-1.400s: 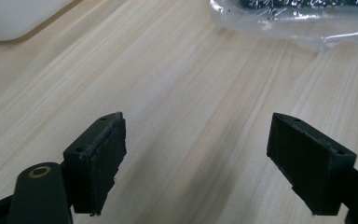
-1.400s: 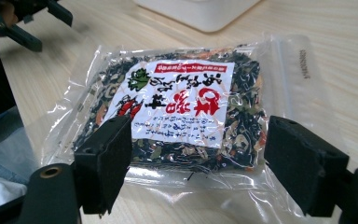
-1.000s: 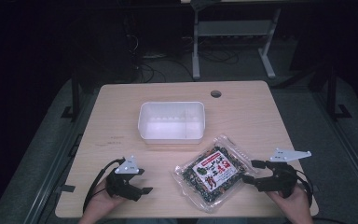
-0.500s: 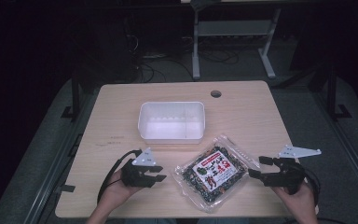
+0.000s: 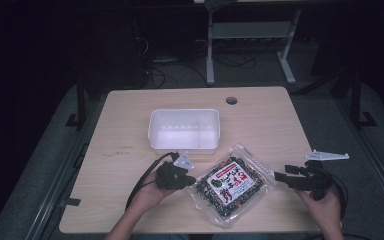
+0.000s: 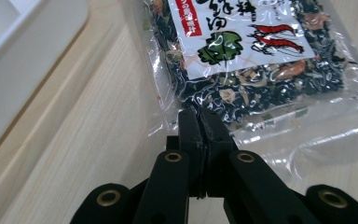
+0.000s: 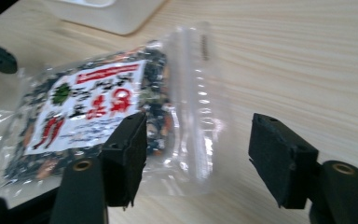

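Clear snack bag (image 5: 231, 186) flat near table (image 5: 130, 125) front edge, left gripper (image 6: 199, 122) pinched shut on its corner, right gripper (image 7: 198, 161) jaws closing around its zip edge, not yet gripping, white bin (image 5: 184, 130) behind.

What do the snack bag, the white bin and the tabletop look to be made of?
Snack bag: thin clear plastic film, glossy; it crinkles and glints.
White bin: likely moulded plastic, smooth with rounded corners.
Tabletop: pale wood or wood-look laminate, matte; grain lines show, but which cannot be told.

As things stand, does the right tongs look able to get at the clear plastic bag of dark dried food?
Probably yes: the right tongs stand open, having just been closing, around the clear plastic bag's sealed edge, nothing between.
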Action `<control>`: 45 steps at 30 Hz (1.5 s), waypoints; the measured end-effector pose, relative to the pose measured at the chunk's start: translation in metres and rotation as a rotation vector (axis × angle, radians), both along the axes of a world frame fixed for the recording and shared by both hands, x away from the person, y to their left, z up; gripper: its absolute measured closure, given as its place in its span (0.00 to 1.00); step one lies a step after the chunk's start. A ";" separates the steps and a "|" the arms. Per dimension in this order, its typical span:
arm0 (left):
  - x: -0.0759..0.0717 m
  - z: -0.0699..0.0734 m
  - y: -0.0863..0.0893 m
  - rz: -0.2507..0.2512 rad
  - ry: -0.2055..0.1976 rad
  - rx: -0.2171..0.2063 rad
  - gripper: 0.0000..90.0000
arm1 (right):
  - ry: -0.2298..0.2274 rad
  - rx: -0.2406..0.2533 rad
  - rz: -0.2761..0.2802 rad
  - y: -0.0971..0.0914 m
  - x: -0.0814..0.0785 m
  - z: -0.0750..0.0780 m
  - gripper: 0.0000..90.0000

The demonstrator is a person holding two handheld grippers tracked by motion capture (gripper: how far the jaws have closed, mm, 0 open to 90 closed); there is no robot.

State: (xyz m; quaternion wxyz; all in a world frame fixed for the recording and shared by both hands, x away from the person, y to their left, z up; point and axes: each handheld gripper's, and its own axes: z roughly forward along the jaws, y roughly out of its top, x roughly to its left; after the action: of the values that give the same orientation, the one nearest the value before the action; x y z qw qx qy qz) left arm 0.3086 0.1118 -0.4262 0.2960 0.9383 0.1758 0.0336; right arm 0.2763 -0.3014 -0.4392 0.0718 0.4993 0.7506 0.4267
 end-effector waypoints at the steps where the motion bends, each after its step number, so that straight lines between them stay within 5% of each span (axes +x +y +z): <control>1: 0.001 -0.001 -0.002 0.003 -0.002 0.008 0.99 | 0.011 0.004 -0.010 -0.002 0.001 -0.001 0.45; 14: 0.005 -0.011 -0.011 -0.002 0.022 0.053 0.99 | 0.159 0.038 -0.018 -0.008 0.010 -0.021 0.58; 26: 0.005 -0.014 -0.015 -0.015 0.031 0.044 0.99 | 0.215 0.058 0.016 0.001 0.014 -0.029 0.80; 32: 0.007 -0.014 -0.015 -0.008 0.044 0.029 0.99 | 0.198 0.101 0.022 -0.002 0.011 -0.025 0.97; 45: 0.015 -0.006 -0.013 0.030 0.066 -0.022 0.79 | 0.122 0.095 0.007 -0.006 -0.001 -0.005 1.00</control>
State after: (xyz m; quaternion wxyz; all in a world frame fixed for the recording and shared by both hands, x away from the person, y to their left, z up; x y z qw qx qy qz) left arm 0.3234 0.0989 -0.4318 0.3000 0.9328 0.1998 0.0049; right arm 0.2752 -0.3079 -0.4442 0.0006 0.5247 0.7343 0.4307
